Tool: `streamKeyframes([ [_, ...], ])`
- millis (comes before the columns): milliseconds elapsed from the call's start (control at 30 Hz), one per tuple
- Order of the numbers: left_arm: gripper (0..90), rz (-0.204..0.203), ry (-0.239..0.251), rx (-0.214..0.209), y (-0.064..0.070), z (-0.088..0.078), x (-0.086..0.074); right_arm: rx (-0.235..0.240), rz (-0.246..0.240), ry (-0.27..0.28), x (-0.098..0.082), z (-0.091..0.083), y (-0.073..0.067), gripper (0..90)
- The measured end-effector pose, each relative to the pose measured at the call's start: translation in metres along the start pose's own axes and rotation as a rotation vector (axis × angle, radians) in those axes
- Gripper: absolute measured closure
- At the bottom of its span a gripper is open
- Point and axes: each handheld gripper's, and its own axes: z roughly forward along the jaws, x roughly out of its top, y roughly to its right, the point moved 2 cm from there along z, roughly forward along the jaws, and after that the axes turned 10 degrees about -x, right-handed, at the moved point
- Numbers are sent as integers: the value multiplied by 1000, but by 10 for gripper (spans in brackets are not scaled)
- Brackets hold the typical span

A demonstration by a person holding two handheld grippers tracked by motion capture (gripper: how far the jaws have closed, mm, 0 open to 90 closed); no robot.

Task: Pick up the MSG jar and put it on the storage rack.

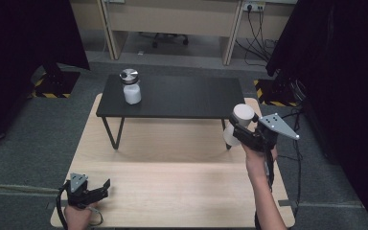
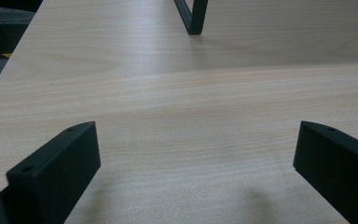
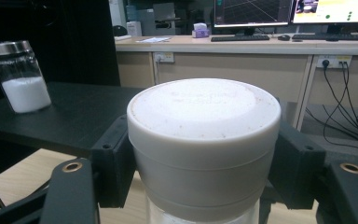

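1. The right gripper (image 1: 239, 128) is clamped on a white-capped jar (image 1: 239, 120); in the right gripper view its two black jaws press against either side of the jar's wide white cap (image 3: 204, 135).
2. In the high view the jar is held off the surface, just beside the right end of the black shelf (image 1: 182, 98) and above the light wooden table (image 1: 172, 191).
3. The person's right hand (image 1: 258, 155) grasps the gripper body from below, with the grey three-cornered plate (image 1: 278, 124) on top and a cable trailing down along the forearm.
4. The left gripper (image 1: 98, 189) sits low near the front left corner of the table, held by the left hand (image 1: 79, 215); in the left gripper view its jaws stand wide apart, with bare wood between them.
5. A second jar (image 1: 131, 87), of clear glass with a metal lid and part filled with white powder, stands upright on the left part of the black shelf, well apart from both grippers.
6. Beyond the shelf, the right gripper view shows a desk (image 3: 242, 44) with monitors and a keyboard.
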Motion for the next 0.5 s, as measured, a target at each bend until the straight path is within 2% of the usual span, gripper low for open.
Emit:
streamKeyframes([
  [500, 0, -1, -4, 1, 0, 0, 1, 7, -9, 13, 23, 8, -3, 335],
])
